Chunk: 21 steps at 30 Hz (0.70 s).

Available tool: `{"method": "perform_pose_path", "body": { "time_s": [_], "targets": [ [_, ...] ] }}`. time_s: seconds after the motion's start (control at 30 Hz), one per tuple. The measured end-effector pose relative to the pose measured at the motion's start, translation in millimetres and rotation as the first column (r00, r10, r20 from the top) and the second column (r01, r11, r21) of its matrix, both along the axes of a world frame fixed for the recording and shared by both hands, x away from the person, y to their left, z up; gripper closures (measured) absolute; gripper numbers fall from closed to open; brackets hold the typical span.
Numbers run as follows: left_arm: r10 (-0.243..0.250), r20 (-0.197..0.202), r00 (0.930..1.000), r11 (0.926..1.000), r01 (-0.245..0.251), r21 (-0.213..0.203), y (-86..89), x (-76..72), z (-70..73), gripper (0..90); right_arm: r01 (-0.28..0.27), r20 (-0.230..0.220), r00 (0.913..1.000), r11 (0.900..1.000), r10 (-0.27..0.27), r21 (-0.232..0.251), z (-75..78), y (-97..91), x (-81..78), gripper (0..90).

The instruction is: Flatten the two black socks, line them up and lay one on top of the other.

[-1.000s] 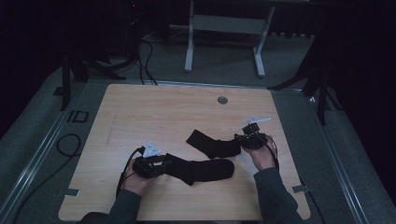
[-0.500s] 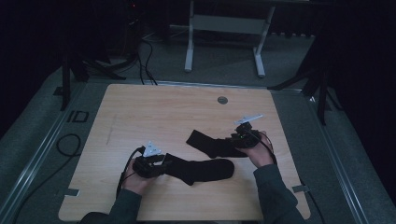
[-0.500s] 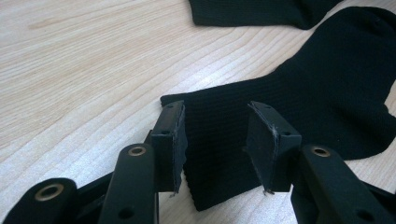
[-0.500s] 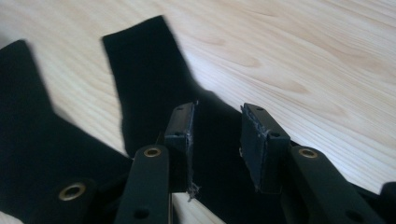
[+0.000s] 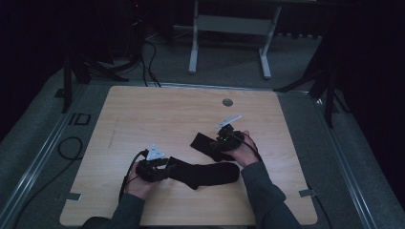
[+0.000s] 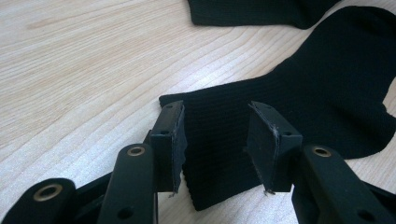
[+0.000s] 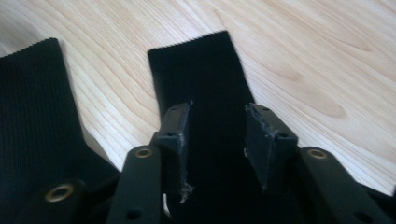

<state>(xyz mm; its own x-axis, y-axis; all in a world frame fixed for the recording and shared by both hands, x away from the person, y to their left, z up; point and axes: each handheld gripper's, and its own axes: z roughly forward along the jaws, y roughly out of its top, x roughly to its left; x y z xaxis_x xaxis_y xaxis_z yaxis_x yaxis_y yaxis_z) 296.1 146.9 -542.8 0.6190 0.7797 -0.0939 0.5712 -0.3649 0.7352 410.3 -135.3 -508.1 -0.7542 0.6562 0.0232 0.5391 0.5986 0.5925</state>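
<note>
Lying flat, two black ribbed socks point(image 5: 210, 172) between parted, empty fingers point(image 6: 261, 140).

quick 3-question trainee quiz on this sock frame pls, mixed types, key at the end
1. True or false: the left gripper has its jaws apart, with sock fabric lying between the pads.
2. How many black socks lie on the wooden table? A) one B) two C) three
3. In the right gripper view, which part of the farther sock points away from the right gripper?

Key
1. True. A gap shows on each side of the nearer sock, and the pads do not press it.
2. B.
3. Its ribbed cuff edge, lying flat on the wood.
</note>
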Motion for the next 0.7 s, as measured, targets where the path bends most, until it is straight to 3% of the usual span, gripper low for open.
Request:
{"method": "perform_pose_path", "body": {
  "time_s": [0.1, 0.13, 0.33, 0.43, 0.5, 0.63, 0.7],
  "targets": [
    [-0.002, -0.002, 1.0000, 1.0000, 0.002, -0.004, 0.3, 0.1, 0.0, 57.2, -0.008, -0.011, 0.9999, 0.9999, 0.008, -0.011, -3.7, 6.9, 2.2, 53.9],
    [-0.003, -0.005, 1.0000, 1.0000, 0.003, -0.006, 0.6, 0.2, 0.1, 57.1, -0.013, -0.016, 0.9998, 0.9989, 0.012, -0.045, -8.7, 14.3, 4.6, 50.9],
    [0.001, -0.005, 1.0000, 1.0000, -0.001, -0.008, 1.8, 0.5, 0.4, 57.1, -0.028, -0.013, 0.9995, 0.9952, 0.027, -0.093, -21.2, 28.3, 8.5, 45.4],
    [0.000, -0.004, 1.0000, 1.0000, 0.000, -0.008, 2.0, 0.4, 0.5, 57.0, -0.018, -0.035, 0.9993, 0.9914, 0.013, -0.130, -30.7, 31.5, 11.4, 44.2],
    [0.001, -0.005, 1.0000, 1.0000, -0.001, -0.009, 2.2, 0.3, 0.6, 57.0, -0.002, -0.035, 0.9994, 0.9955, -0.002, -0.095, -32.9, 29.7, 12.2, 44.7],
    [0.000, -0.007, 1.0000, 1.0000, 0.000, -0.009, 2.2, 0.5, 0.4, 57.0, 0.006, -0.023, 0.9997, 0.9964, -0.008, -0.085, -34.1, 28.6, 10.2, 45.0],
    [-0.003, -0.011, 0.9999, 0.9999, 0.002, -0.014, 1.4, 0.2, 0.0, 57.0, 0.024, -0.017, 0.9995, 0.9968, -0.026, -0.077, -34.1, 27.5, 9.9, 52.6]
  ]
}}
